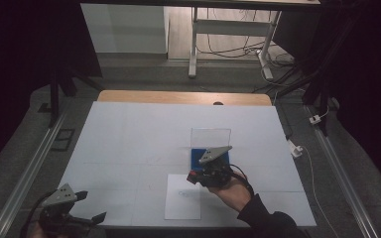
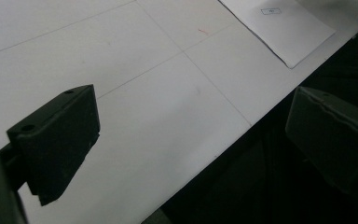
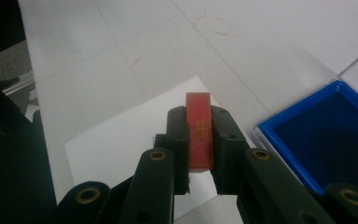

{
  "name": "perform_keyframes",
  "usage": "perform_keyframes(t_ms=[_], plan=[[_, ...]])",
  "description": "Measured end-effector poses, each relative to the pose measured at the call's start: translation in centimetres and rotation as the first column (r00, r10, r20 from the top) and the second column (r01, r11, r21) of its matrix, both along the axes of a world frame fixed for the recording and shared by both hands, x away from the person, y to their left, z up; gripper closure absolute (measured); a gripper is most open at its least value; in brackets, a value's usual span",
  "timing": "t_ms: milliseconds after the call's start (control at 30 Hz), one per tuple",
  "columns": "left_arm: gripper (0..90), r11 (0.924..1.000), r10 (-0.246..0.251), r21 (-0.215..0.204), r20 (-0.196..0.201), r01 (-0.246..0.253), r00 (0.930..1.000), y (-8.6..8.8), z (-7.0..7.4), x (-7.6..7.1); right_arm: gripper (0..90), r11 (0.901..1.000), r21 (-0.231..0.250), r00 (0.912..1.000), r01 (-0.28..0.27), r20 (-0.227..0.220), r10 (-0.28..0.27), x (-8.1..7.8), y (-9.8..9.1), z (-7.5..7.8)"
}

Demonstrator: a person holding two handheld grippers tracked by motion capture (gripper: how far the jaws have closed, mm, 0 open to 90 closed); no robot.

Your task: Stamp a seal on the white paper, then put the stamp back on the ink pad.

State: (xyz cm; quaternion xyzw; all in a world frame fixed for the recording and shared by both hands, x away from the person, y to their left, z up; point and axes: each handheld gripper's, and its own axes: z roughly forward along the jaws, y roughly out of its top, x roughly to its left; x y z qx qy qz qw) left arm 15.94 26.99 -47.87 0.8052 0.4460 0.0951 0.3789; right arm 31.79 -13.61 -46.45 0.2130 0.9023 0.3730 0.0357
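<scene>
Nearest the person, at the table's (image 1: 129, 129) near left corner, the left gripper (image 1: 90, 207) rests low with its jaws wide apart and nothing between them. Its own view looks past the two black jaws at bare white tabletop and the dark drop beyond the edge. It looks parked there to stay out of the way while the other hand works.

A little farther in, right of centre, a sheet of white paper (image 1: 182, 196) lies flat near the front edge, with a faint mark printed on it. The right gripper (image 3: 199, 140) hangs just above the sheet's far right corner, held by the person's right hand (image 1: 234, 192). Its jaws are clamped on a small red stamp (image 3: 199, 133), which stands upright between them, gripped by its two broad sides so the printing face probably points down.

Just beyond the sheet sits a blue ink pad (image 3: 324, 135) with its clear lid (image 1: 211, 135) tipped up behind it. With the pad so near the paper, the stamp probably needs only a short move between inking and pressing. Whether it is already inked cannot be told.
</scene>
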Motion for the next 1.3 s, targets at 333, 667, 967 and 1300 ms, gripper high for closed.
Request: perform_keyframes(t_ms=[333,667,967,1300], plan=[[2.8,1.0000,-0.001,0.001,0.002,0.001,1.0000,-0.1,0.0,0.0,79.0,0.9986,0.013,0.9987,0.050,0.012,-0.051,0.9,-1.4,0.5],[2.8,1.0000,0.000,-0.005,0.002,0.000,1.0000,0.0,0.0,0.0,79.0,0.9934,0.020,0.9931,0.113,0.030,-0.114,2.0,-2.5,0.7],[2.9,1.0000,0.000,0.001,-0.002,0.000,1.0000,0.0,0.0,0.0,79.0,0.9876,0.028,0.9873,0.154,0.034,-0.155,3.1,-3.5,0.7],[2.9,1.0000,0.002,-0.004,-0.004,-0.002,1.0000,0.0,0.0,0.0,79.0,0.9832,0.023,0.9823,0.181,0.045,-0.182,4.2,-3.9,0.7]])
